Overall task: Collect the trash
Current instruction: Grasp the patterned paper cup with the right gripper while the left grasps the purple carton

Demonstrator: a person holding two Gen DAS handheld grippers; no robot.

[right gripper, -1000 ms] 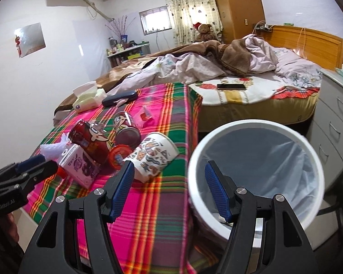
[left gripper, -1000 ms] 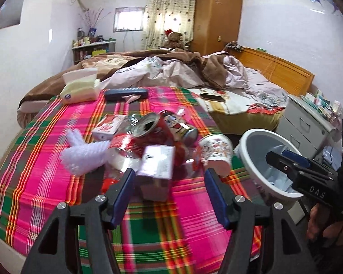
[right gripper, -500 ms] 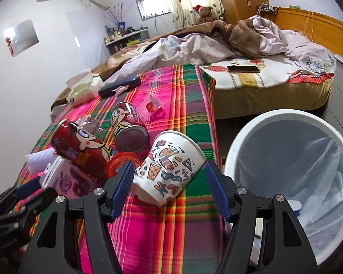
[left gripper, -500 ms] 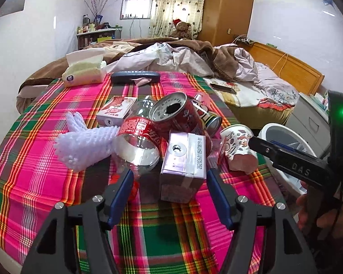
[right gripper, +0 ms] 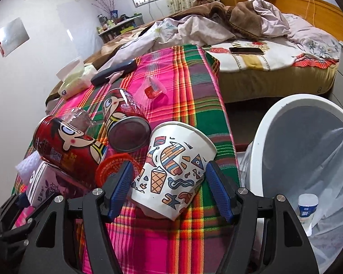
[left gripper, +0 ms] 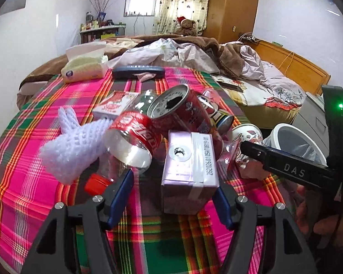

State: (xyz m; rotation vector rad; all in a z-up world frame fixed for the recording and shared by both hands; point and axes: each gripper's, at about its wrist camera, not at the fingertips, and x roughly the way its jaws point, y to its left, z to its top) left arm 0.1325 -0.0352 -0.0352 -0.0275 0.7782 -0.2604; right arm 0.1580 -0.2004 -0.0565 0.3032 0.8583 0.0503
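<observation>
A heap of trash lies on the plaid-covered table (left gripper: 25, 194). In the left wrist view my left gripper (left gripper: 175, 194) is open, its fingers either side of a pink drink carton (left gripper: 188, 171). Behind it lie a red can (left gripper: 178, 111), a crushed cola bottle (left gripper: 132, 137) and a white foam net (left gripper: 73, 146). In the right wrist view my right gripper (right gripper: 169, 189) is open around a patterned paper cup (right gripper: 173, 173) lying on its side. Two red cartoon cans (right gripper: 66, 146) (right gripper: 123, 118) lie to its left. The white bin (right gripper: 304, 150) stands at the right.
A tissue box (left gripper: 84, 66), a dark case (left gripper: 138, 71) and a small box (left gripper: 115, 106) sit farther back on the table. A plastic sauce cup (right gripper: 152, 89) lies beyond the cans. An unmade bed (right gripper: 251, 41) with a phone (right gripper: 245, 50) stands behind. A drawer unit (left gripper: 313, 118) is beside the bin.
Both grippers have moved forward and down toward the heap. The left now brackets the pink carton; the right has swung left from the bin and now brackets the paper cup.
</observation>
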